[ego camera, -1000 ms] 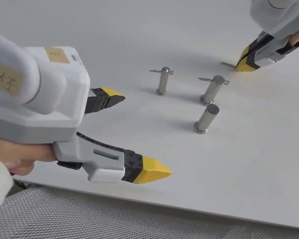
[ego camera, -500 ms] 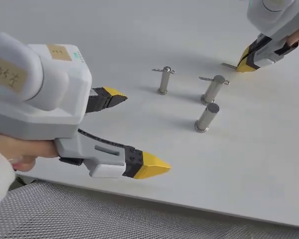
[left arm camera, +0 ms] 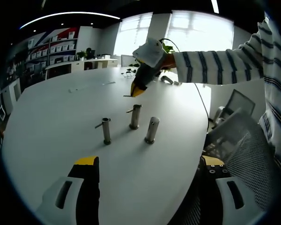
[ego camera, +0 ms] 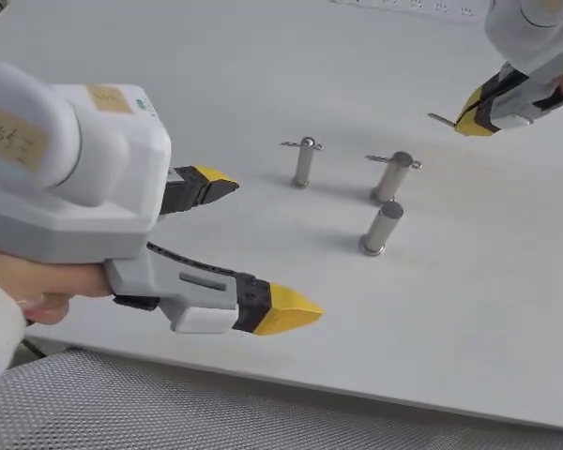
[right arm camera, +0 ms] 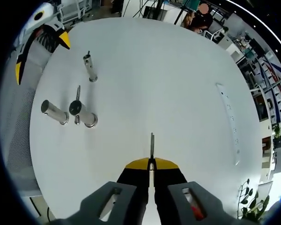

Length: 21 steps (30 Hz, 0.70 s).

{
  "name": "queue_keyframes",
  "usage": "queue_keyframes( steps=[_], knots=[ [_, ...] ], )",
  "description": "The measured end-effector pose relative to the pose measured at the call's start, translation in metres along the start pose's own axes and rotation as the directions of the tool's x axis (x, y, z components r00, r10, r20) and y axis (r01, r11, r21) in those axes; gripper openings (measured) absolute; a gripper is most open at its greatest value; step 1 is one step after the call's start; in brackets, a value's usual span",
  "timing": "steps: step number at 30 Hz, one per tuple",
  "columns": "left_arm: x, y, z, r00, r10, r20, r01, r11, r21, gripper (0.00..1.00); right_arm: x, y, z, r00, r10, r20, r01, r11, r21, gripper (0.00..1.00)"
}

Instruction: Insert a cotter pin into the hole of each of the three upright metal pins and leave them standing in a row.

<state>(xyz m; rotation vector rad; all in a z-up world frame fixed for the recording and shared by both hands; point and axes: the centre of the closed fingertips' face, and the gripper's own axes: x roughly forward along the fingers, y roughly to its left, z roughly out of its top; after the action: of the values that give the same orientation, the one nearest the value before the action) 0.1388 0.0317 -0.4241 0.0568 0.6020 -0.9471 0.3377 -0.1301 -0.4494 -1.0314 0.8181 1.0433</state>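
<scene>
Three upright metal pins stand close together on the white table (ego camera: pixel 169 84). The left pin (ego camera: pixel 304 162) and the middle pin (ego camera: pixel 390 178) each carry a cotter pin through the top. The nearest pin (ego camera: pixel 380 228) carries none. My right gripper (ego camera: pixel 471 111) hovers beyond them at the upper right, shut on a cotter pin (right arm camera: pixel 151 143) that sticks out of its tips (ego camera: pixel 440 119). My left gripper (ego camera: pixel 258 246) hangs open and empty near the table's front edge, left of the pins (left arm camera: pixel 135 116).
The table's front edge (ego camera: pixel 357 389) runs just under my left gripper, with a grey mesh chair (ego camera: pixel 122 412) below it. A white socket strip (right arm camera: pixel 228 117) lies far across the table. Bare tabletop surrounds the pins.
The head camera has shifted a little. My right gripper with its cotter pin has drifted slightly up and to the right, away from the pins. The left gripper stays put.
</scene>
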Motion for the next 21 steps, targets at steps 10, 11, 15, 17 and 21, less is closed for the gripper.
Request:
queue_keyframes(
  steps=[10,11,15,17,21],
  knots=[
    [0.0,0.003,0.016,0.9988,0.013,0.048,-0.012,1.0,-0.02,0.84,-0.042,0.026,0.018,0.9847,-0.107,0.138,0.11,0.994,-0.021,0.0],
    [0.0,0.004,0.018,0.9985,0.015,0.053,-0.014,0.999,-0.033,0.82,-0.044,0.028,0.019,0.9828,-0.114,0.145,0.119,0.993,-0.024,0.0],
    [0.001,0.009,0.027,0.9955,0.039,0.086,-0.032,0.997,-0.074,0.78,-0.055,0.036,0.028,0.9686,-0.155,0.194,0.162,0.987,-0.02,0.0],
    [0.002,0.011,0.034,0.993,0.042,0.11,-0.03,0.994,-0.107,0.76,-0.062,0.041,0.034,0.9608,-0.167,0.222,0.176,0.984,-0.022,0.0],
    [0.004,0.012,0.046,0.9884,0.039,0.147,-0.019,0.991,-0.13,0.74,-0.074,0.052,0.043,0.9447,-0.191,0.267,0.206,0.978,-0.029,0.0]
  ],
)
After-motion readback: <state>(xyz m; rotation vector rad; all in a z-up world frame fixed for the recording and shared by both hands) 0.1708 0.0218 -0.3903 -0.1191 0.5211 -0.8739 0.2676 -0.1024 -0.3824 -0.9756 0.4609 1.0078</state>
